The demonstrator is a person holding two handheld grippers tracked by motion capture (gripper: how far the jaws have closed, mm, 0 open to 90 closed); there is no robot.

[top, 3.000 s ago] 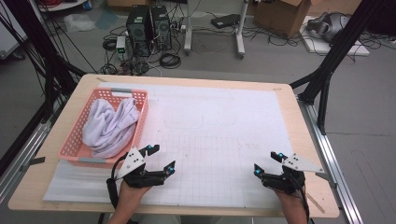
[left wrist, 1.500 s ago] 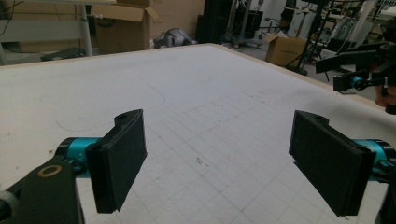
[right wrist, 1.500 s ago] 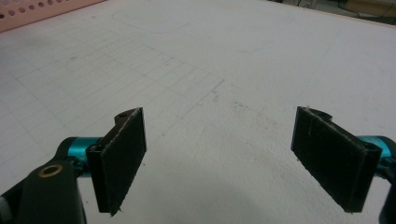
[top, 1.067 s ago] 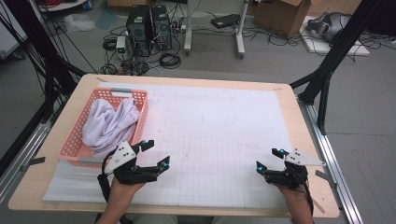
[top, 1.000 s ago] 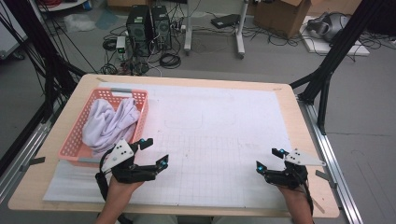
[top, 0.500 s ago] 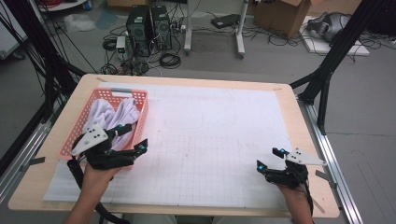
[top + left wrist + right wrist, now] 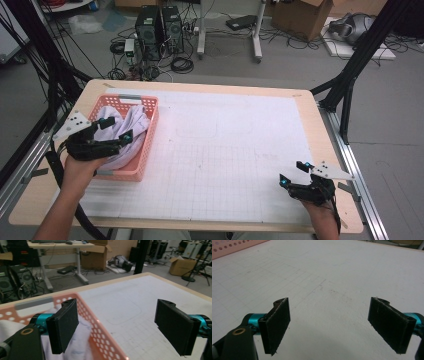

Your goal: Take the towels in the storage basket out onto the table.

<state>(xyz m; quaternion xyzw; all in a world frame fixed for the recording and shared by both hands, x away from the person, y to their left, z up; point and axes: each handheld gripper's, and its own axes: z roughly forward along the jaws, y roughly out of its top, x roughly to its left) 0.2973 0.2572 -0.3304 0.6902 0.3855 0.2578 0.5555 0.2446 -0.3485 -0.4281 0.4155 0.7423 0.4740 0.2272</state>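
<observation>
Left gripper (image 7: pixel 114 129) hangs over the near right part of the pink basket (image 7: pixel 146 145), jaws spread wide, nothing between them. White cloth (image 7: pixel 131 125) is piled inside the basket, right under and partly behind the gripper; whether the jaws touch it can't be told from the high view. In the left gripper view, the gripper (image 7: pixel 120 330) straddles the basket's right wall (image 7: pixel 100 332): one jaw is over the cloth (image 7: pixel 77 345) inside, the other is out over the white gridded mat (image 7: pixel 140 302). The cloth sits low at the inside jaw, not clamped.

The basket stands at the left edge of the table (image 7: pixel 50 200), on the mat's (image 7: pixel 230 150) left side.

Right gripper (image 7: pixel 295 172) sits at the near right corner of the mat, well apart from basket and cloth, jaws also wide apart and empty. In the right gripper view, the gripper (image 7: pixel 329 327) has bare mat (image 7: pixel 332 277) between its jaws, and a strip of the basket (image 7: pixel 234 247) shows far off at top left.
</observation>
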